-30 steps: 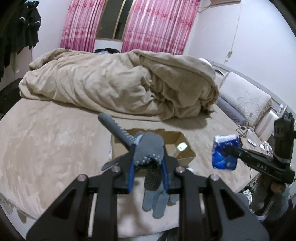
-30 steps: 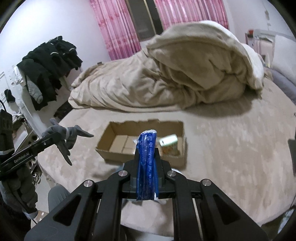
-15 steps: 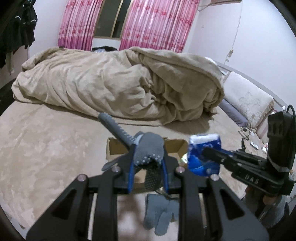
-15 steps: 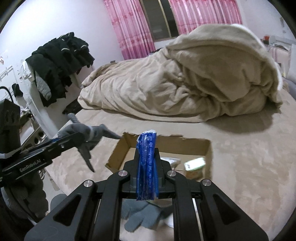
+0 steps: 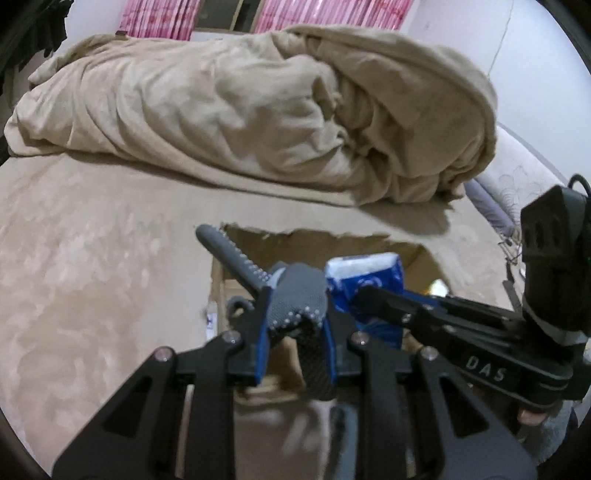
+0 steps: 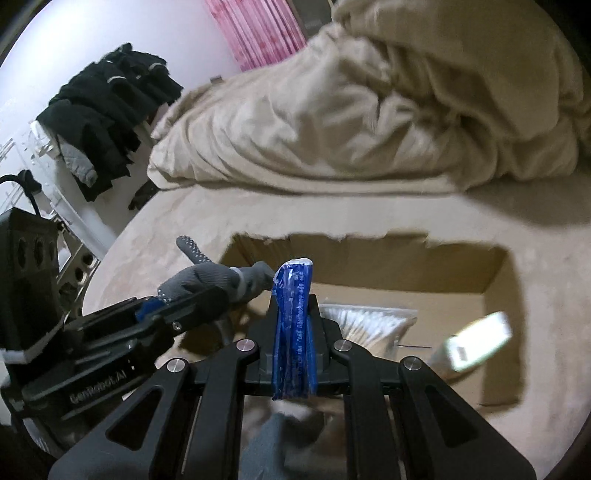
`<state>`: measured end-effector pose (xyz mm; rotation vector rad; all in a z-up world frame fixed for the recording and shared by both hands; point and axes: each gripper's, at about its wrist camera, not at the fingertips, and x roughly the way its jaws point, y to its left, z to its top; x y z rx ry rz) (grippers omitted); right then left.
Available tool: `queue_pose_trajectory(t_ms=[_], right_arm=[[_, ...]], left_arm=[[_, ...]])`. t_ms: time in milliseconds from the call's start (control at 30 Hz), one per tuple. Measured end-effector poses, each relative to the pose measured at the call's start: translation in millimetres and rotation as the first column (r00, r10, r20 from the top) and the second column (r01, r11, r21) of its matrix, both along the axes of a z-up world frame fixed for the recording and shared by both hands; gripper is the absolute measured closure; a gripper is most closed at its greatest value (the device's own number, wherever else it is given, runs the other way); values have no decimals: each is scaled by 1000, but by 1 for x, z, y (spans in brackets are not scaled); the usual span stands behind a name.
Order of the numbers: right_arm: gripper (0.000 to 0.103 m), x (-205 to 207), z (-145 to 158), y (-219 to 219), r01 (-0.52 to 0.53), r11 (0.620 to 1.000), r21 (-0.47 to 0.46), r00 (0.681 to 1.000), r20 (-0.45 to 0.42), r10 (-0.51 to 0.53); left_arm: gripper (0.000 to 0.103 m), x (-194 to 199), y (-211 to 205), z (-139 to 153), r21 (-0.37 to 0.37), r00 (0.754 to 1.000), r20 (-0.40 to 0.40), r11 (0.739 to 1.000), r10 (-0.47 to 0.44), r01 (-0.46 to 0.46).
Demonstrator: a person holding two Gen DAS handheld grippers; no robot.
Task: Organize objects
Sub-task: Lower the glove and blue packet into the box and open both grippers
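I'm holding both loads over the open brown cardboard box point(image 6: 369, 273).
Left gripper point(image 5: 295, 325) jaws are pinching a grey dotted knit glove point(image 5: 295, 295); right gripper point(image 6: 293, 325) jaws are pinching a blue plastic tissue pack point(image 6: 293, 317).

Rumpled beige duvet point(image 5: 258, 110) heaped on bed; pink curtains point(image 6: 258, 33) behind; dark clothes point(image 6: 110, 96) hanging at left wall

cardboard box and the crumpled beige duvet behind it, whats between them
Nothing: only bare beige bed cover lies between the open brown cardboard box and the crumpled beige duvet. Both wrist views show that strip.
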<state>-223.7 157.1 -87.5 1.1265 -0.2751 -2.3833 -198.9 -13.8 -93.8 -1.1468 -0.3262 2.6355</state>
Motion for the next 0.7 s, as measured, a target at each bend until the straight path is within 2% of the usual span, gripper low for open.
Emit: queue_pose_trajectory(t_ms=[167,367,467,533,567,633,700], right_arm=[[91,-14,-23,-10,-2,1000,5,999,45,2],[88,-18,-32,-12,9,1000,20,998,58,-10],[73,-17,-32,-6,36,999,23,997,60,-37],[58,-14,-28,-1,56,998,24,997,49,-57],[56,-12,-24,3,67,998,19,997,39,-67],[42,-9,-19,9,80,997,14,996,28,-80],[34,-3,-11,15,92,996,9,996,15,-92]], left_arm=[[73,-12,2,-21,-50,1000,29,999,0,2],[68,-11,5,-18,-74,1000,21,997,-6,7],[66,-5,3,-13,-70,1000,18,998,-3,5],[52,2,2,-4,-84,1000,-2,996,15,-15],[46,4,1,-1,-76,1000,-11,997,12,-13],[37,10,-2,8,-66,1000,-22,998,21,-22],[32,17,-3,16,-65,999,-41,997,35,-38]])
